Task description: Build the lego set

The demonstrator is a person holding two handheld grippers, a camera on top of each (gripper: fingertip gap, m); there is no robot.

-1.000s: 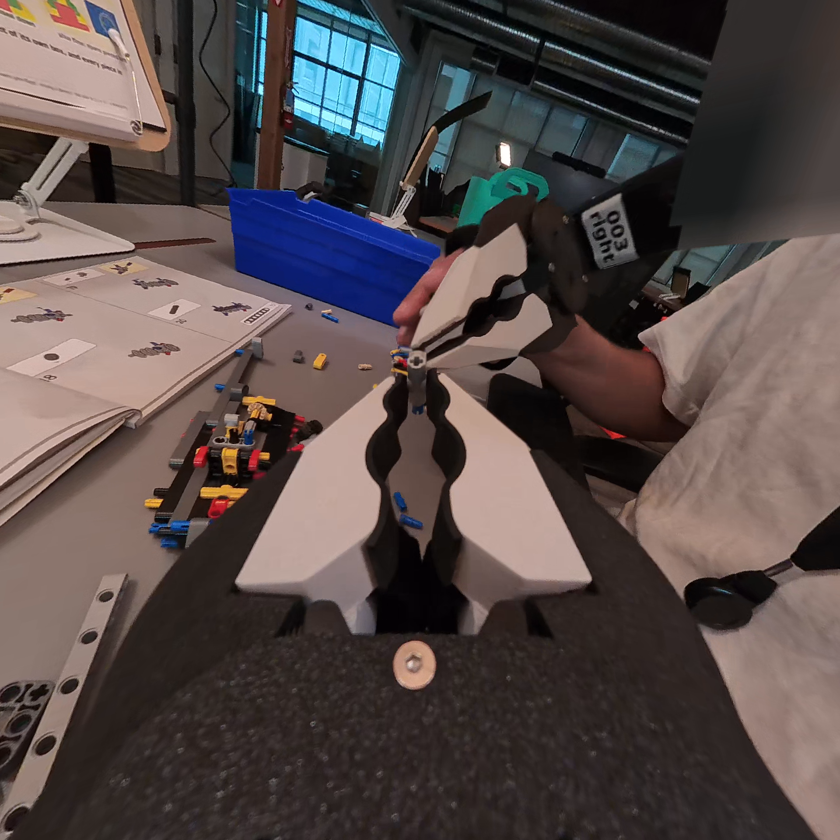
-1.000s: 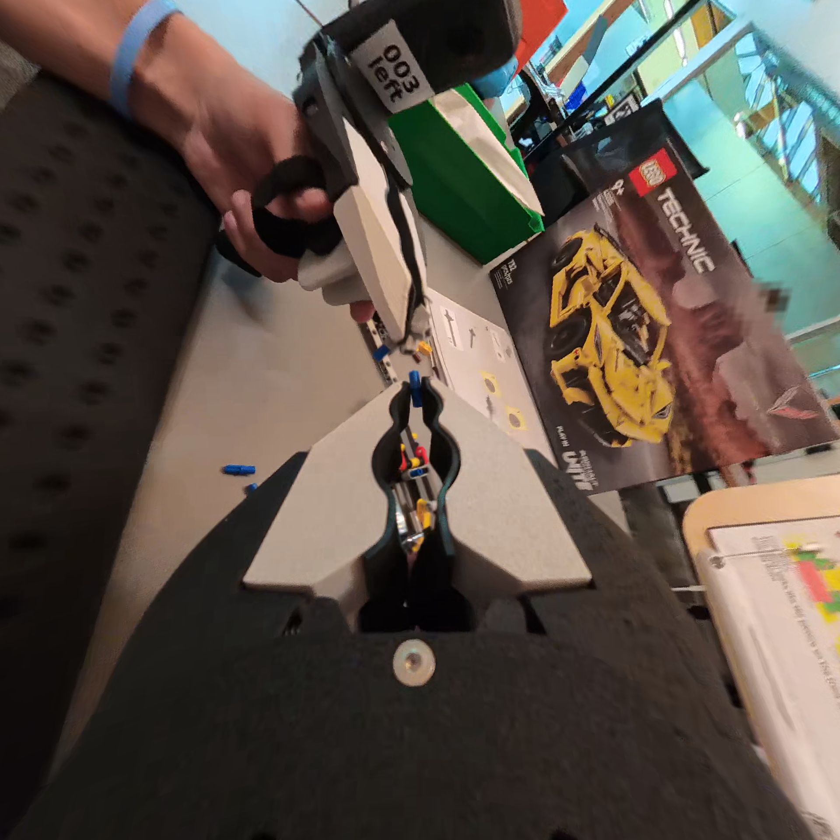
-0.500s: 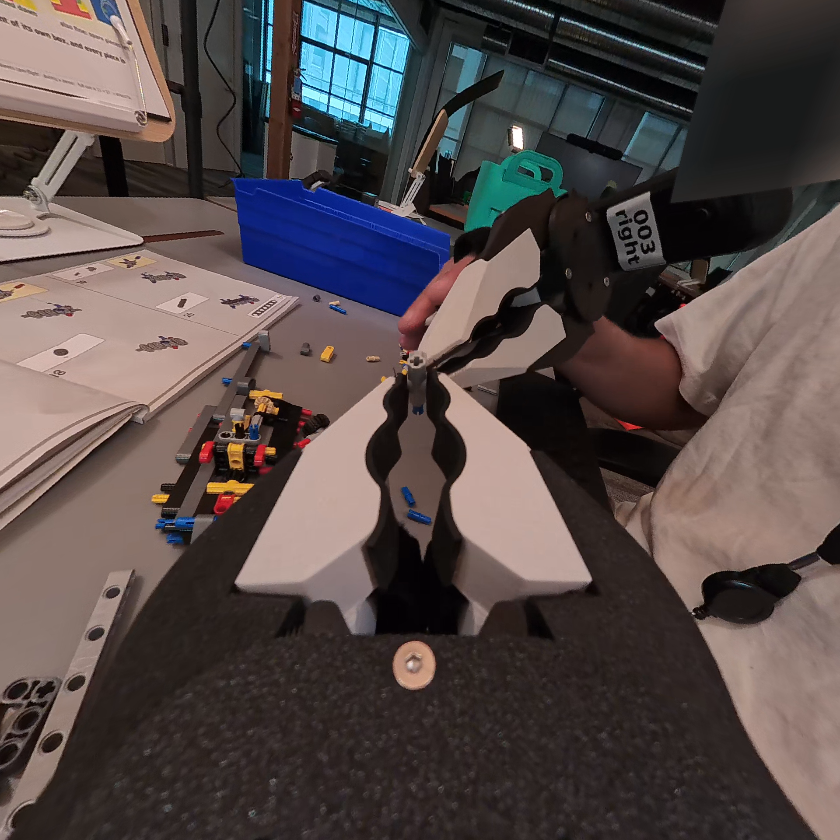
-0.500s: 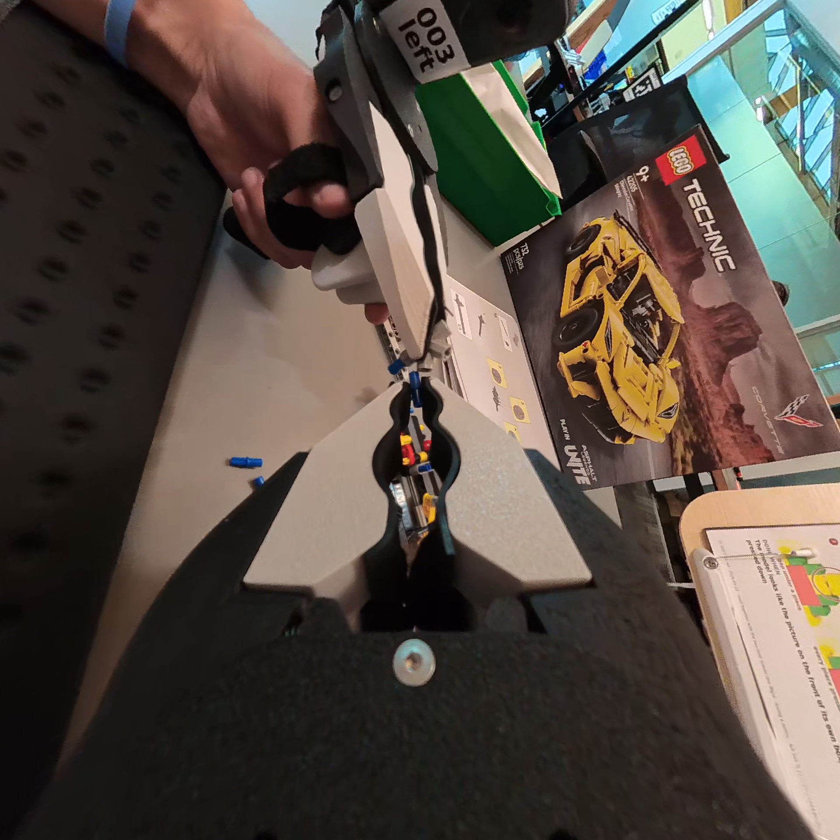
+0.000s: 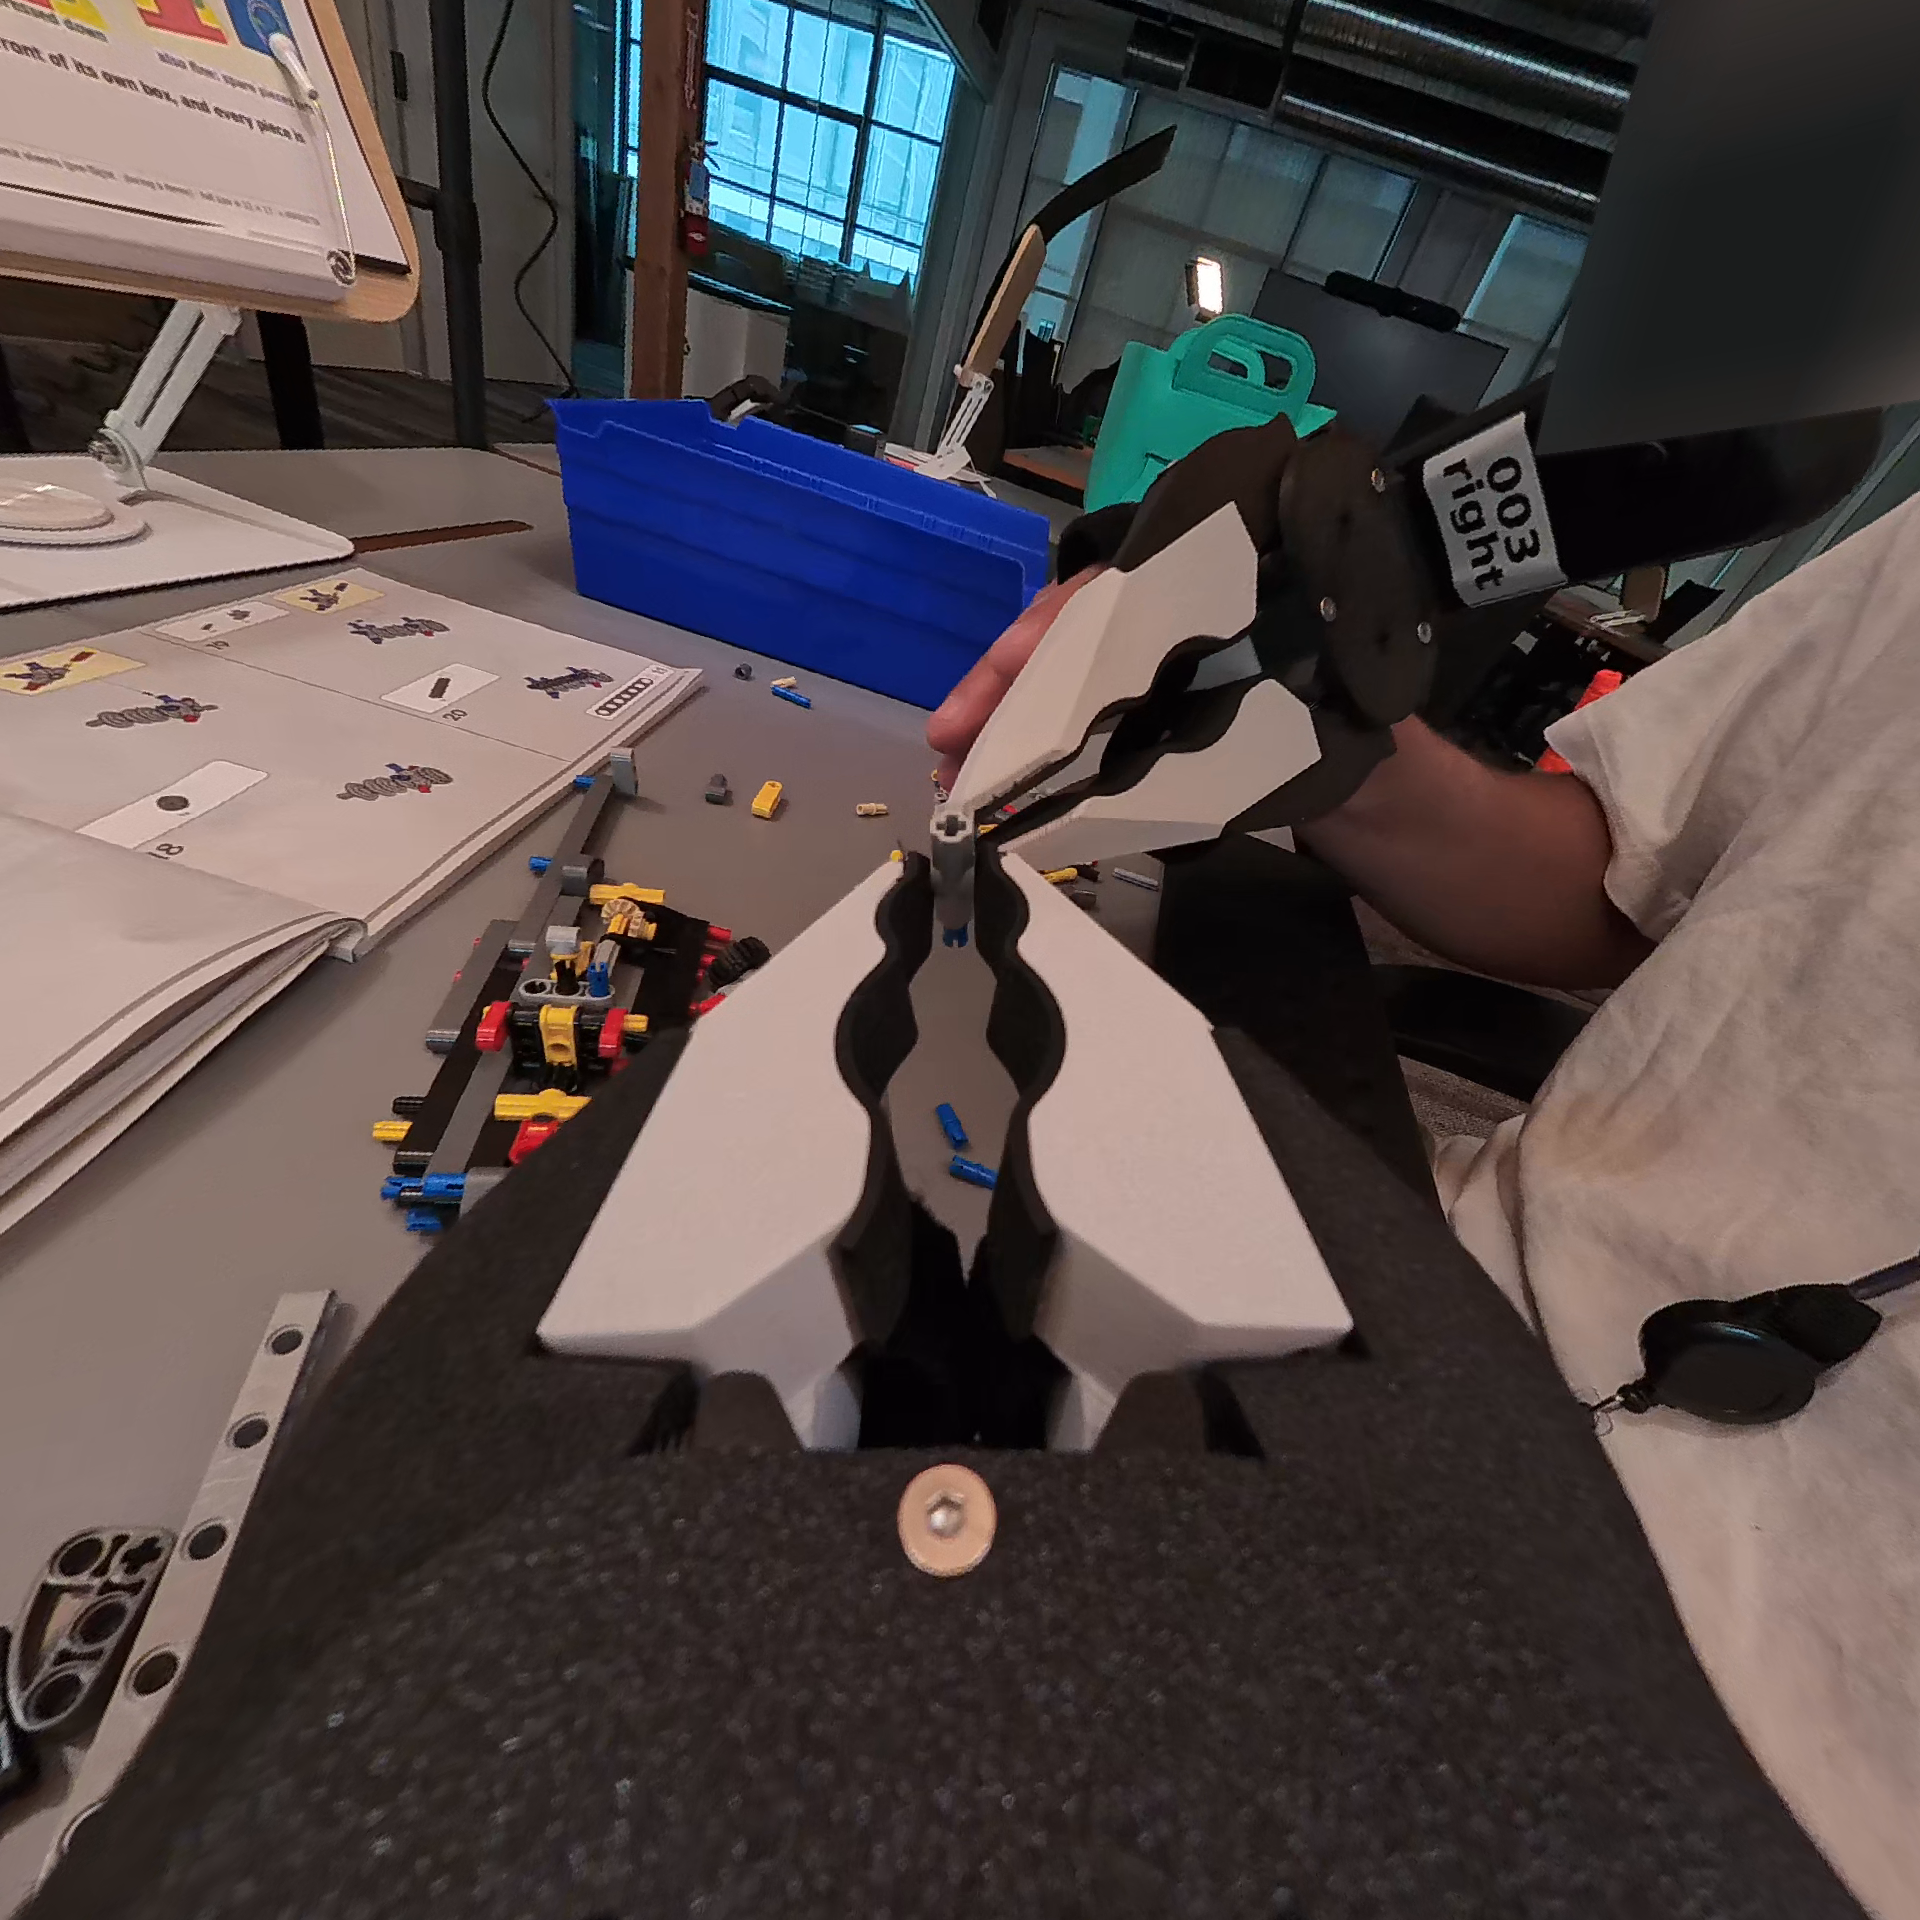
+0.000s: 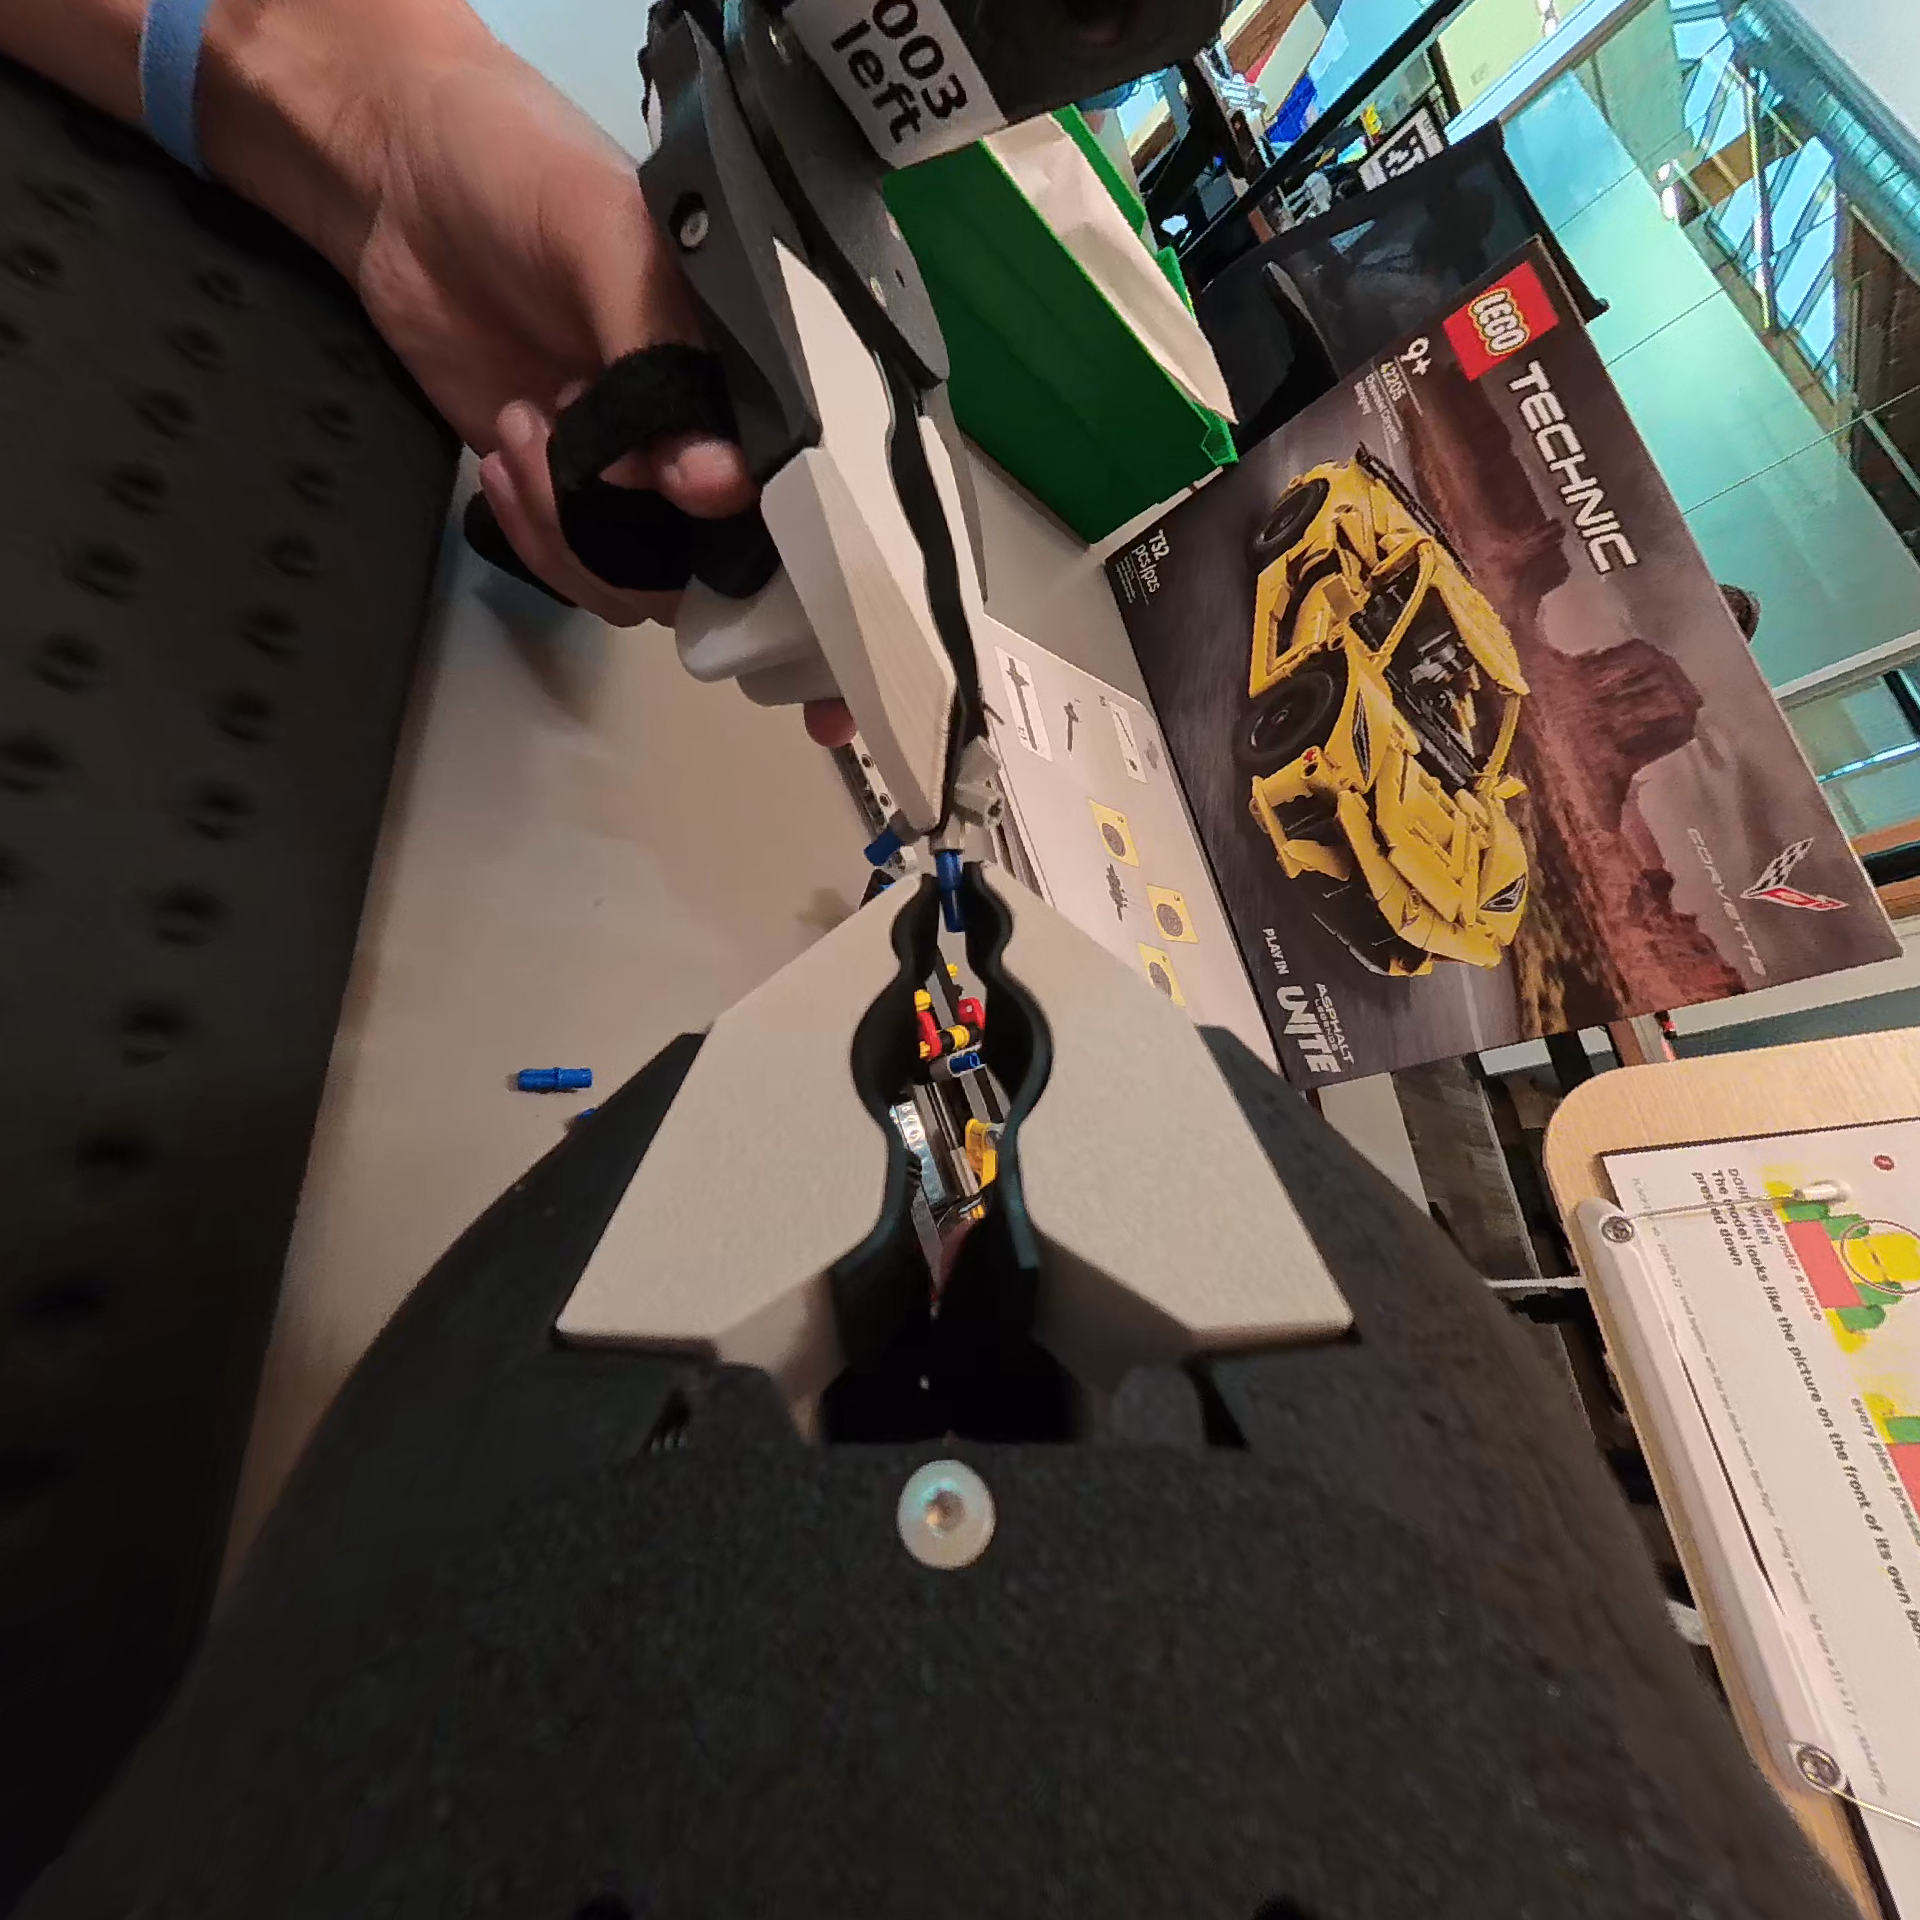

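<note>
My left gripper [image 5: 951, 871] is shut on a small grey connector [image 5: 953, 854], held upright above the table, with a blue pin end [image 5: 954, 935] showing below it. My right gripper [image 6: 948, 885] is shut on a blue pin [image 6: 948, 902]. The pin's tip meets the grey connector [image 6: 975, 795] held by the left gripper [image 6: 951, 821]. In the left wrist view the right gripper [image 5: 975, 819] comes in from the right, its tips against the connector's top. The partly built black, yellow and red assembly [image 5: 551, 1023] lies on the table to the left.
An open instruction booklet [image 5: 312, 748] lies at the left, with a blue bin [image 5: 800, 551] behind. Loose pins [image 5: 961, 1143] and a grey beam [image 5: 239, 1455] lie on the table. The set's box [image 6: 1455, 675], a green bin [image 6: 1039, 343] and a clipboard stand [image 6: 1766, 1351] are to the right. Both grippers' tips are close together, under 4 cm apart. The grey beam [image 5: 239, 1455] is about equally far from each gripper, around 15 cm.
The two grippers have closed the small gap between them: the blue pin in the right gripper now touches the grey connector. Both stay shut.
</note>
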